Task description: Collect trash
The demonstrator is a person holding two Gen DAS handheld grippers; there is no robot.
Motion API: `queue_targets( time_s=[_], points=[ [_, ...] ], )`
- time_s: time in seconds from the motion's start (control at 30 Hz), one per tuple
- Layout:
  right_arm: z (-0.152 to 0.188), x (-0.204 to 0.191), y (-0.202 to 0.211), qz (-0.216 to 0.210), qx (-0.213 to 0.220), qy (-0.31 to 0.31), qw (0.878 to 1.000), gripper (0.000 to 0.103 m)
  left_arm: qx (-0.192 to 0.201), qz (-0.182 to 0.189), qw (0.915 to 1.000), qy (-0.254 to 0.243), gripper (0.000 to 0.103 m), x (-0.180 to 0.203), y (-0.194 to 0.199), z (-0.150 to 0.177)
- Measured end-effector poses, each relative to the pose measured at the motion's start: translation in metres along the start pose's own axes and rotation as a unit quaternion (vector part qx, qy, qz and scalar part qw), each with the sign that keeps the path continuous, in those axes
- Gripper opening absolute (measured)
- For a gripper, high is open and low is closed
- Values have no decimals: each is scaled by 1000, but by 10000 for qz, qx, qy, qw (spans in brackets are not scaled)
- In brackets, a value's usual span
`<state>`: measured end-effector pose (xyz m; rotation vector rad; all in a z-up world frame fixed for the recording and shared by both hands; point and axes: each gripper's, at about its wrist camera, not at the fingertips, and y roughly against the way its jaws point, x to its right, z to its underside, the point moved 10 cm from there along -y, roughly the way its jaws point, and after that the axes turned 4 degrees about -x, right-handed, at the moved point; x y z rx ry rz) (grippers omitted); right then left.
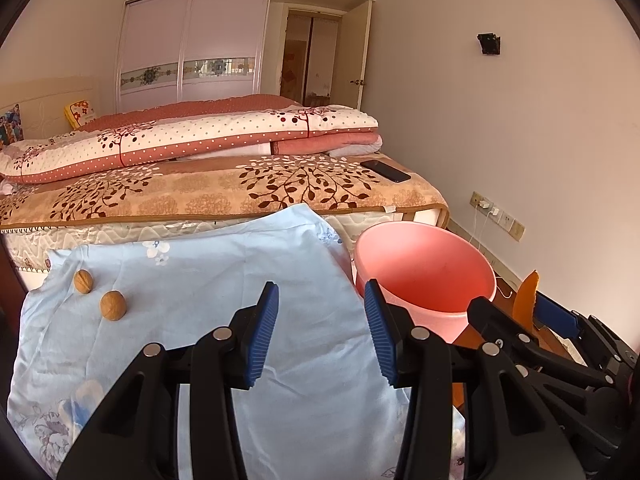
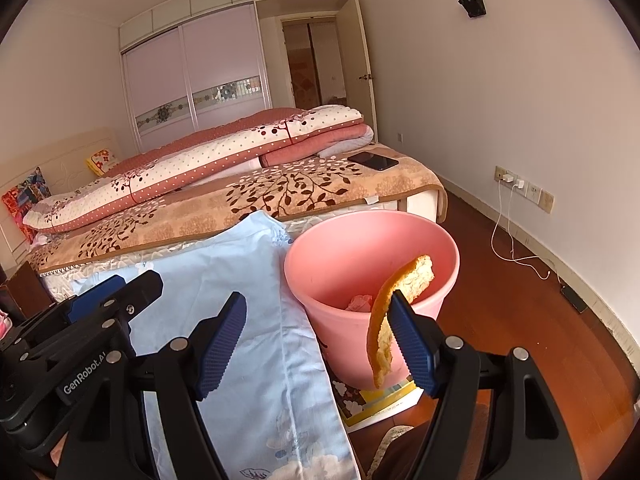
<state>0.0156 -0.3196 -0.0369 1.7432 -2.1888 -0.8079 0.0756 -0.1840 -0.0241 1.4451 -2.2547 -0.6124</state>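
A pink trash bucket [image 1: 428, 272] [image 2: 372, 256] stands at the right of a light blue floral cloth [image 1: 208, 320] [image 2: 240, 320]. Two walnuts [image 1: 83, 281] [image 1: 113, 305] lie on the cloth's left part. My left gripper [image 1: 322, 336] is open and empty over the cloth. My right gripper [image 2: 316, 344] is open beside the bucket's near rim; an orange peel [image 2: 394, 312] clings to its right finger [image 2: 412, 344] and hangs over the rim. The peel also shows in the left wrist view [image 1: 526, 300]. Some pink crumpled trash [image 2: 360, 303] lies inside the bucket.
A bed with a brown leaf-patterned blanket [image 1: 240, 188] and folded quilts [image 1: 192, 140] stands behind the cloth. A black phone [image 1: 385, 171] [image 2: 373, 160] lies on the bed's corner. The bucket stands on a printed sheet [image 2: 380, 396]. Charger cables [image 2: 512, 240] run along the right wall.
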Motion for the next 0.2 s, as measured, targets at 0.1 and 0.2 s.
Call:
queue_targets(
  time_s=[0.1,0.2],
  points=[
    [1,0,-2,7,-30,0,10000,71,-85,-28,10000,42,45,-3,-3,2],
    [2,-2,-7,-21,-112,47,9999,71,-142,-109,9998,123,45,-13,-6,3]
  ],
)
